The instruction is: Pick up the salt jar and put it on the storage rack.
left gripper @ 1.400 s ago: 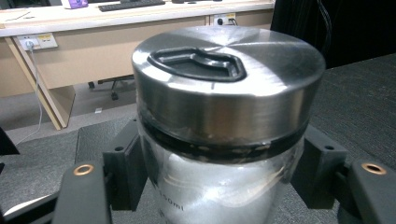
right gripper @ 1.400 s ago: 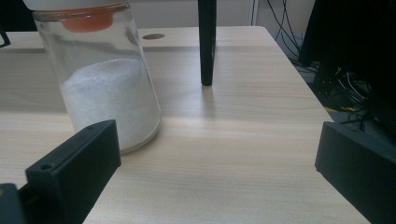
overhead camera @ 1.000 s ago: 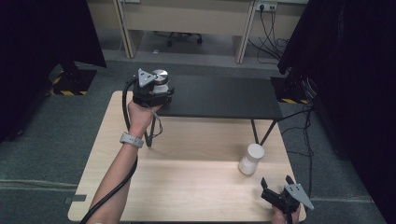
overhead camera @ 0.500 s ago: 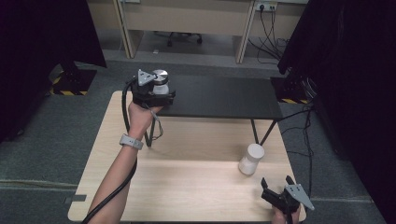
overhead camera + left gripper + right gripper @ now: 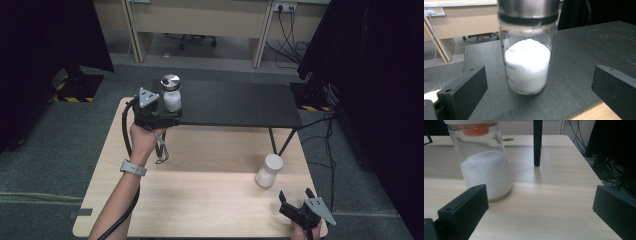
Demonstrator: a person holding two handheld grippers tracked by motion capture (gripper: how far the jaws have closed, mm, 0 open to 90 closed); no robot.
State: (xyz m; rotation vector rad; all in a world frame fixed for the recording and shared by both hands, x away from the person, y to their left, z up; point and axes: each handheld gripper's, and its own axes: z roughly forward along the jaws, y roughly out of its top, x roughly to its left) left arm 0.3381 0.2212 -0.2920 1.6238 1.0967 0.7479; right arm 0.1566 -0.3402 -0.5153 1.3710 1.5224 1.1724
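L tool jaws just opened wide, metal-lid jar standing free btwn them at 12 o'clock on black shelf. R tool open, empty; white-lid jar at its 11 on wood surface, shelf leg behind at 12.

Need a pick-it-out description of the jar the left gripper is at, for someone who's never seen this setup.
Find the black raised shelf over the far side of the wooden table. At its left end stands a clear glass jar, about half full of white powder, between the open left gripper. Its metal lid sets it apart from the white-lidded jar down on the wood.
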